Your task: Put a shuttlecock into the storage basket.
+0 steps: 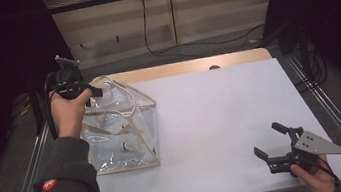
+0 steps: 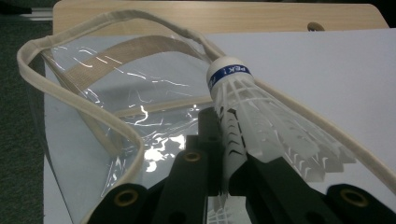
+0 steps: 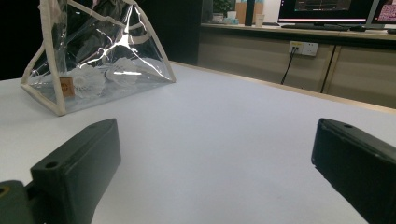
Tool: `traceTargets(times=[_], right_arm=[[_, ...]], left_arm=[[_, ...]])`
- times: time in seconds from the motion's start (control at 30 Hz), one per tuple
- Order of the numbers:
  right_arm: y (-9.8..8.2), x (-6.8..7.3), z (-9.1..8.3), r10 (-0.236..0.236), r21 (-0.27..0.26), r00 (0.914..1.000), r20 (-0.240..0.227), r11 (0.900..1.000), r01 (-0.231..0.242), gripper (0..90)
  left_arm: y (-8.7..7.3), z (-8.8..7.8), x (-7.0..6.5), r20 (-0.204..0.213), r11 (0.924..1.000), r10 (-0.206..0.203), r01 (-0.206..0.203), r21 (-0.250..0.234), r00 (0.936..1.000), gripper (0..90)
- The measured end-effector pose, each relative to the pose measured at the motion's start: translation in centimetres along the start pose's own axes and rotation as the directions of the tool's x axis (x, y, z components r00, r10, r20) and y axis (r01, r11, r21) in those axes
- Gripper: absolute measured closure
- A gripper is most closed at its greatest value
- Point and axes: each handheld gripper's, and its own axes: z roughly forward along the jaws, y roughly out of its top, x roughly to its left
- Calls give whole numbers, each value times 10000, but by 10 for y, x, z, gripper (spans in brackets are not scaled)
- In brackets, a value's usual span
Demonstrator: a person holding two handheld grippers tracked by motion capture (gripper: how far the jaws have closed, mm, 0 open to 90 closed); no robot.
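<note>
The left gripper (image 2: 224, 172) clamps a white feathered shuttlecock with a blue band (image 2: 252, 116) right above the mouth of the clear plastic, cream-trimmed bag (image 1: 123, 133), while the right gripper (image 1: 272, 141) rests wide open, well apart on the white table (image 1: 222, 119).

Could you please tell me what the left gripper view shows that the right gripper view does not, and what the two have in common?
The left gripper view alone shows the left tongs shut on a white shuttlecock with a blue band, held over the bag's open, cream-trimmed mouth. The right gripper view alone shows the right tongs open with nothing between them, two shuttlecocks inside the bag, and monitors in the background. Both show the clear bag and the white table.
</note>
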Motion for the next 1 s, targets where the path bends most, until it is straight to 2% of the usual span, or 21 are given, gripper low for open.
traceTargets(times=[0.37, 0.63, 0.83, 1.0], right_arm=[[-1, -1, -1, -16, 39, 10000, 8, 10000, 16, 13], [-1, -1, -1, -16, 55, 10000, -4, 10000, 16, 13], [-1, -1, -1, 3, 47, 10000, 25, 10000, -3, 13], [-1, -1, 0, -28, 51, 10000, 25, 10000, 28, 13]], left_arm=[[-3, 7, 6, -256, 9999, -120, 120, -25, 9996, 845], [-3, 6, 7, -177, 10000, -89, 88, -30, 9998, 800], [-5, 3, 3, 147, 9999, 27, -26, -112, 9999, 760], [-7, -1, -3, 761, 9998, 141, -129, -169, 9970, 698]])
